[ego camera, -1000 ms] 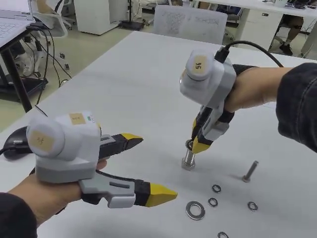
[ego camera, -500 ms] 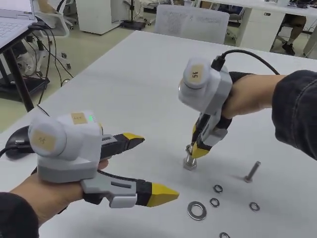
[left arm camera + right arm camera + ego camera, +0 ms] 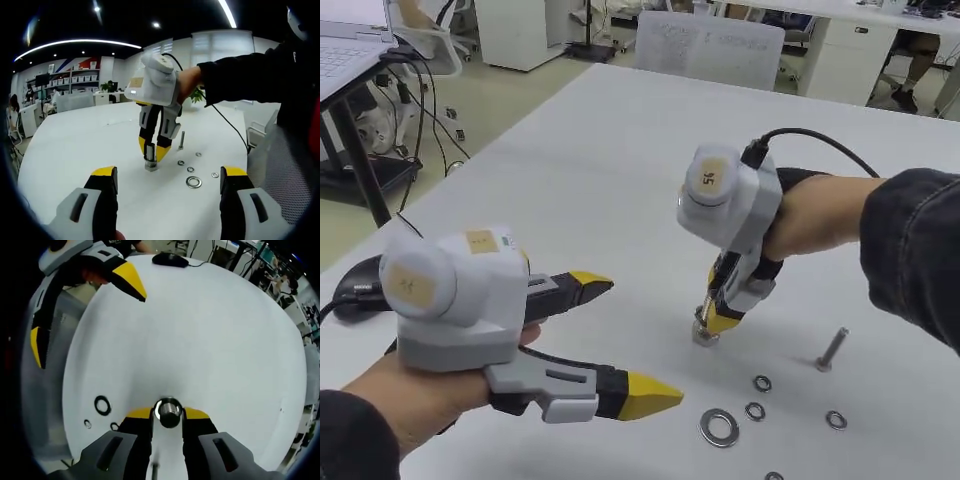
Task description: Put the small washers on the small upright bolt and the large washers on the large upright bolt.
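- Right tool (image 3: 718,322) straddled the large bolt (image 3: 700,336), upright on the counter (image 3: 570,180); whether it gripped couldn't be told. A sideways nudge could topple it.
- Left tool (image 3: 643,338) gaped empty nearby.

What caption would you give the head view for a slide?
Right gripper at the large upright bolt, left gripper open, washers loose nearby.

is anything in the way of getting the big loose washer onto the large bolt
Yes. The right gripper sits at the top of the large upright bolt, its jaws either side of it, so the large washer on the table cannot drop on from above until it lifts away. The table between washer and bolt looks bare.
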A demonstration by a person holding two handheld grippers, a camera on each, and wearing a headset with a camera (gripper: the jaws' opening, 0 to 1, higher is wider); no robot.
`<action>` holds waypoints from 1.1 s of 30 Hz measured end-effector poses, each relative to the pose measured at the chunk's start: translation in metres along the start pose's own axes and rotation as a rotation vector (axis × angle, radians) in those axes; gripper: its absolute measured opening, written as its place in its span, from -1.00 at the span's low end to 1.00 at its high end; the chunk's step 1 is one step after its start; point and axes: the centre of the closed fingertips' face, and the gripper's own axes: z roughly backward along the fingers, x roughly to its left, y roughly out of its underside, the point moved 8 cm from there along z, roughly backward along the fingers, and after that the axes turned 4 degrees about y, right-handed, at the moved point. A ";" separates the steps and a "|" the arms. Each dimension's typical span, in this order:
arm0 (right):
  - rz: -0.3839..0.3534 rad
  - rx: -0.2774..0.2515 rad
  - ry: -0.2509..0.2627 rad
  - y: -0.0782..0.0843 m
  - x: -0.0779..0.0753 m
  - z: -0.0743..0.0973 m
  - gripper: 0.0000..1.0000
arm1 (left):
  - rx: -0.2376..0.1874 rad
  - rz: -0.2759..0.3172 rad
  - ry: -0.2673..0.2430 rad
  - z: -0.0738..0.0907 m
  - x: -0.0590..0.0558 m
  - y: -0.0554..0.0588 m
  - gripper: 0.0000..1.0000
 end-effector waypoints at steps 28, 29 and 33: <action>-0.010 -0.006 0.012 0.002 -0.003 -0.007 -0.54 | -0.004 0.001 -0.003 0.001 0.001 -0.001 0.68; -0.011 -0.007 0.011 0.002 -0.003 -0.007 -0.54 | -0.004 0.001 -0.002 0.001 0.001 -0.001 0.68; -0.017 -0.014 0.010 0.002 -0.003 -0.006 -0.53 | -0.004 0.001 -0.002 0.001 0.001 -0.001 0.68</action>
